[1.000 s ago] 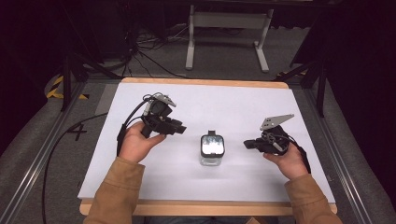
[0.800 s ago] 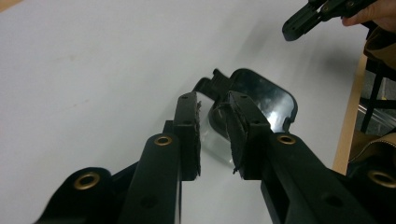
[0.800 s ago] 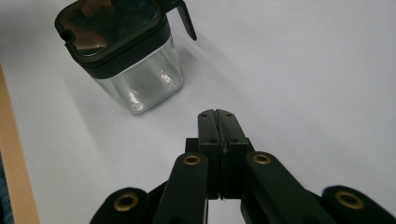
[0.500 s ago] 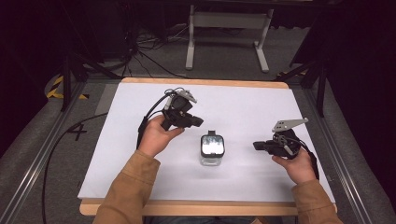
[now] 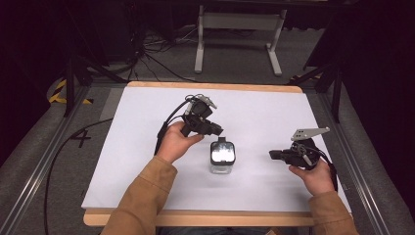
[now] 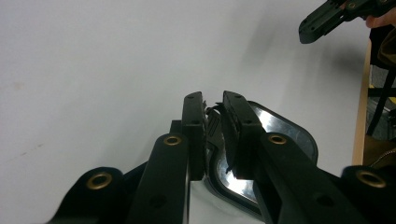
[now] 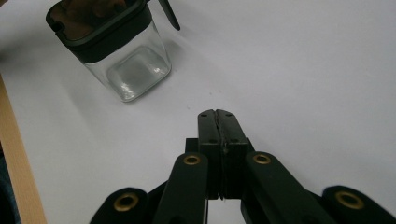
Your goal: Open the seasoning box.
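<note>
In the left gripper view the black jaws cover most of the small square clear glass jar with a black-rimmed shiny lid, so just a curved stretch of the lid's rim and glossy top shows beside and under them. Something thin and dark sits in the narrow gap between the jaw tips; what it is cannot be made out. In the high view the lid reflects light so strongly that its surface reads as a bright patch.

The left hand-held gripper is held in the person's left hand, forearm in a tan sleeve coming up from the near edge, and it points right and slightly near, its tip just at the far-left corner of the jar. Its jaws stand a little apart and have just been opening; whether they touch the lid I cannot tell. The right hand-held gripper sits low in the right hand, aimed left toward the jar and well apart from it, its jaws pressed together on nothing.

The jar stands upright near the middle of the white tabletop, between the two hands. Through its clear wall in the right gripper view it looks empty.
</note>
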